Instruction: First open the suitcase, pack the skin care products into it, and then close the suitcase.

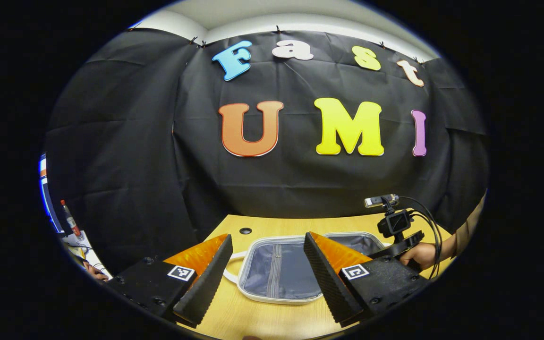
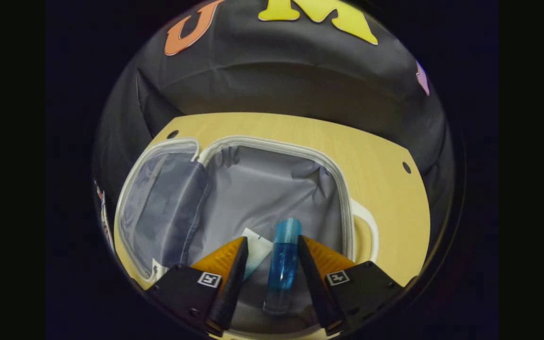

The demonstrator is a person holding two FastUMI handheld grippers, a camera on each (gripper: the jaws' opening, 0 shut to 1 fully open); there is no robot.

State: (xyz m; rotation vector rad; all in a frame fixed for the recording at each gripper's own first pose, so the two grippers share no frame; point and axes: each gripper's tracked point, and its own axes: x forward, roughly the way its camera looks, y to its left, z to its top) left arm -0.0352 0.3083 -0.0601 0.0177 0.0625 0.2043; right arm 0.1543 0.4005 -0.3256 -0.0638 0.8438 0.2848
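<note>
— What stands behind the table?
— A black cloth wall (image 1: 262, 179), creased, clipped along its top edge beneath a pale ceiling (image 1: 253, 21).
— And the table itself?
— A light wooden table (image 2: 371, 156) with small dark round holes near its far corners; its back edge meets the cloth.

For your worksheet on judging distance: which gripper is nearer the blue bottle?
The right gripper. The blue bottle lies between its open fingers inside the suitcase. The left gripper hangs open, back from the suitcase.
</note>
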